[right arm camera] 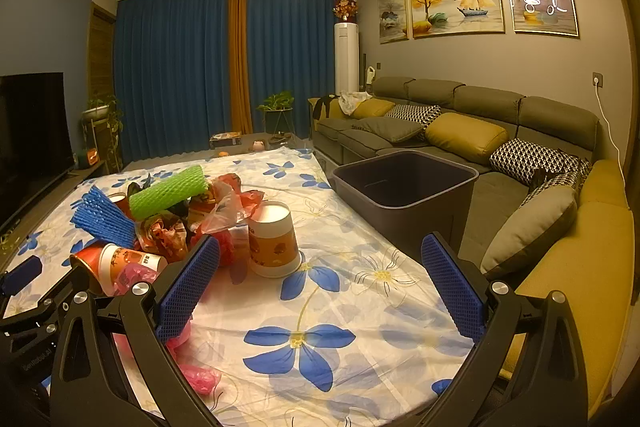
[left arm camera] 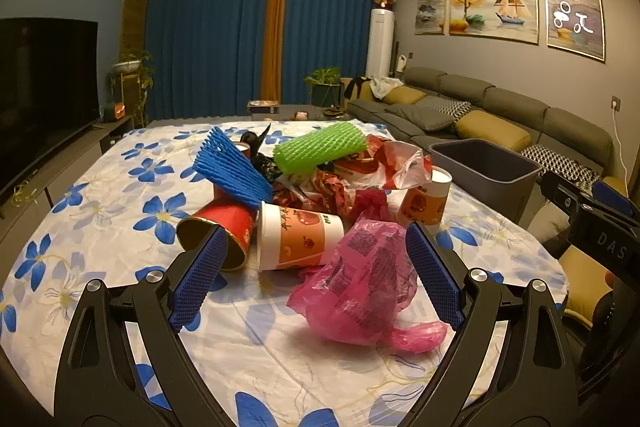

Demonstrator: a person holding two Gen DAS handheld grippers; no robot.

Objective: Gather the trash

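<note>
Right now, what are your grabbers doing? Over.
Left tool open, around pink bag. Right tool open, empty. Bin empty. Nothing blocking.

Right hand-held gripper (right arm camera: 320,291) hangs wide apart over the floral cloth (right arm camera: 360,307); upturned paper cup (right arm camera: 274,239) beyond it.

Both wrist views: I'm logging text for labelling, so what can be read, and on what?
"DAS", cut off: right gripper's body, seen in the left wrist view.
Left gripper's body: small white lettering, too blurred.
Pink plastic bag: dark print, unreadable.
Tipped paper cup: characters too small.
Upside-down paper cup: no readable text.
</note>
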